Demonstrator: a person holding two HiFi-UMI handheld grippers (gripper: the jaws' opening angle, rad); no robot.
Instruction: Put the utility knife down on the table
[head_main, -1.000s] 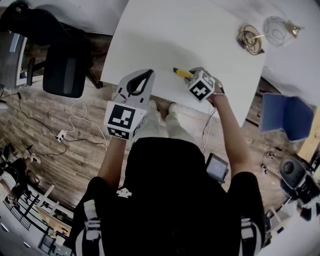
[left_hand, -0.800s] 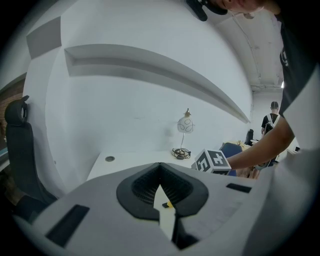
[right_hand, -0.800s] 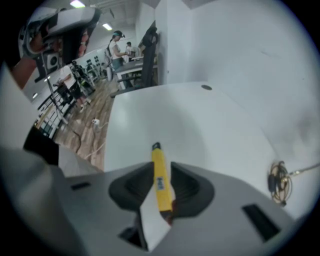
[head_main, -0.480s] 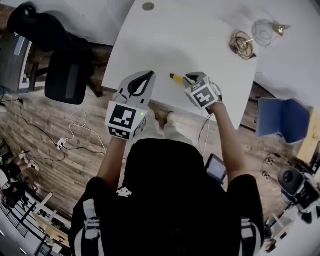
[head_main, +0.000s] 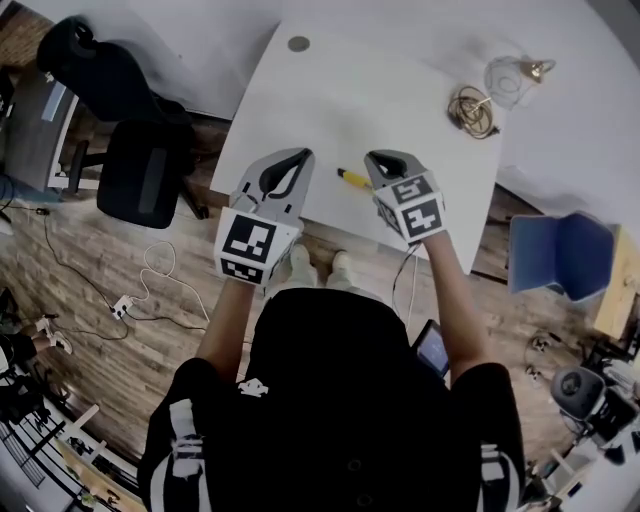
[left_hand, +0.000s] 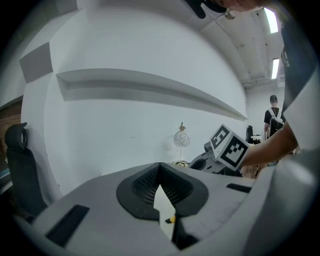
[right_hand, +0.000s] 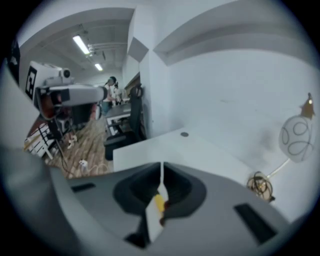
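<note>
Utility knife (head_main: 351, 178) was seen lying flat on the white table (head_main: 330, 90), near its front edge, in the gap between the two grippers and touched by neither. The right gripper (head_main: 385, 158) was held just beside one end of the knife and clear of the tabletop. Its jaws had just been closing and were seen pressed together with nothing between them. Only a strip of table and a bit of the knife's yellow body could be glimpsed through the slit below them. The left gripper (head_main: 292, 157) was likewise closed and empty, held off to the knife's other side. The placing was therefore judged to be done, the knife set down and let go. Nothing of the task was judged to be left, except perhaps for the grippers to be drawn clear.
</note>
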